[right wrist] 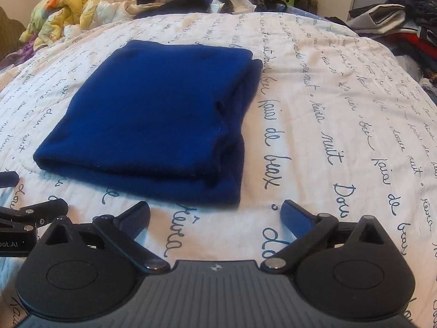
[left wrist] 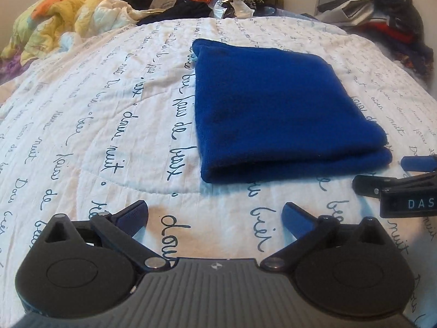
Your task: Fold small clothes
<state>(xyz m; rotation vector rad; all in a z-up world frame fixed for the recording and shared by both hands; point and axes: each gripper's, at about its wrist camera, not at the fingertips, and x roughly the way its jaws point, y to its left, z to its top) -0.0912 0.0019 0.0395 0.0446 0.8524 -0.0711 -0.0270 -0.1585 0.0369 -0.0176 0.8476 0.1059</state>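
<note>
1. A folded blue fleece garment point(left wrist: 275, 109) is lying flat on a white quilt point(left wrist: 103, 125) printed with dark handwriting, toward the middle of the bed.
2. The left gripper point(left wrist: 215, 216) is hovering low over the quilt, pointing forward, just near of the garment's folded edge and slightly to its left; its fingers are standing wide apart, gripping nothing.
3. The right gripper point(right wrist: 215, 213) is sitting alongside to the right (its tip is showing at the left view's right edge), level and forward-facing, its fingers also spread apart and empty.
4. Heaped clothes point(right wrist: 82, 5) are crowding the far edge of the bed.
</note>
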